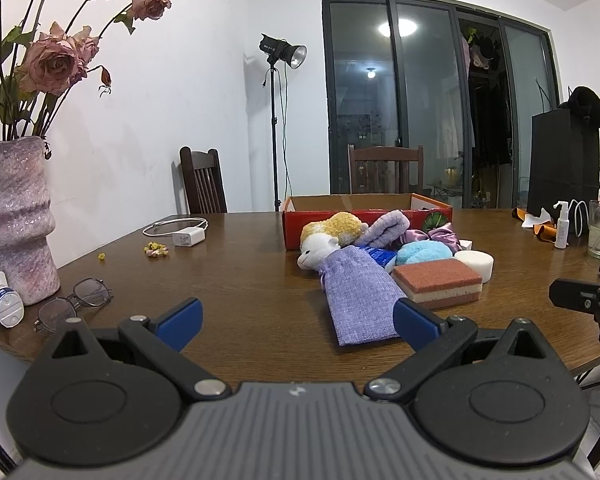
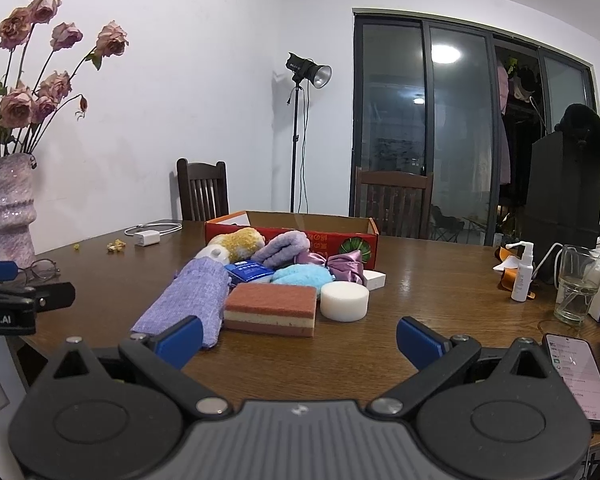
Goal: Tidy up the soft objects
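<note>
A pile of soft things lies on the wooden table in front of a red cardboard box [image 1: 320,216] [image 2: 340,240]. It holds a purple cloth pouch [image 1: 356,296] [image 2: 188,300], a brown layered sponge [image 1: 438,280] [image 2: 272,308], a white round sponge [image 1: 476,264] [image 2: 344,300], a yellow and white plush toy [image 1: 328,236] [image 2: 236,242], a blue fluffy item [image 1: 422,254] [image 2: 302,276], a lilac towel [image 1: 388,224] [image 2: 284,246] and a purple satin scrunchie [image 2: 346,266]. My left gripper [image 1: 298,322] is open and empty, near the pouch. My right gripper [image 2: 298,338] is open and empty, just before the sponges.
A pink vase of dried roses [image 1: 16,220], glasses [image 1: 74,300] and a white charger [image 1: 188,236] stand at the left. A spray bottle [image 2: 524,272], a glass [image 2: 578,288], a phone [image 2: 578,376] and a black bag [image 2: 564,184] are at the right. Two chairs stand behind the table.
</note>
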Demonstrator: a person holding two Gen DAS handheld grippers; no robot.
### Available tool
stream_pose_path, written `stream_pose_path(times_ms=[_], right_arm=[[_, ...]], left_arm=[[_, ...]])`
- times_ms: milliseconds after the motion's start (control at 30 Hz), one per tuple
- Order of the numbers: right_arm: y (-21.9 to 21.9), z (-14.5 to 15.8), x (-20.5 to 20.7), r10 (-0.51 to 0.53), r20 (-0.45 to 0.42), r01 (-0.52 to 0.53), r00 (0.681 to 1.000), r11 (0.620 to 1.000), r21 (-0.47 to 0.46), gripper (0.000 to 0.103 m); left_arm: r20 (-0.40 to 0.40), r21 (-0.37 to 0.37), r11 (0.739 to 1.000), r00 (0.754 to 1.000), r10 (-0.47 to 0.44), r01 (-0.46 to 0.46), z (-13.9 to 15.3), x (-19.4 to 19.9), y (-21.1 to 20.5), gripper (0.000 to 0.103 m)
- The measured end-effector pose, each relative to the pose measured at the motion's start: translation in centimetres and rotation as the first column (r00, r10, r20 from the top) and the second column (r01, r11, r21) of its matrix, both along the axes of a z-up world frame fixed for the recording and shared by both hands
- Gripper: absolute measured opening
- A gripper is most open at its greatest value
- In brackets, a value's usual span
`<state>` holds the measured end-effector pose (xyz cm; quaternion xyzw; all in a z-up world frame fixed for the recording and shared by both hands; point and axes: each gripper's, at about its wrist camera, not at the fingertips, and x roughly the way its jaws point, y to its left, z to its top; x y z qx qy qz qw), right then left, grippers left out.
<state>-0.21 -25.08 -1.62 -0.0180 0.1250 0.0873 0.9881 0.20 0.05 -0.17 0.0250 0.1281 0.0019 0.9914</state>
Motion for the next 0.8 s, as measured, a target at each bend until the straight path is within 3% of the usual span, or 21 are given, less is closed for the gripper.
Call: stream_pose_path(times_ms=[567, 800], right_arm=[[0.2, 0.0, 0.8, 0.032, -0.014, -0.032, 0.999, 0.999, 0.004, 0.103], [0.5, 0.1, 3.5, 0.164, -0.081, -0.160, 0.983, 0.986, 0.055, 0.102]], left_arm=[[-0.003, -0.001, 1.000, 1.000, 0.012, -0.012, 0.0, 0.5, 0.6, 0.103], [-0.019, -0.002, 0.999, 0.999, 0.033, -0.033, -0.2, 2.3, 1.9, 0.103]])
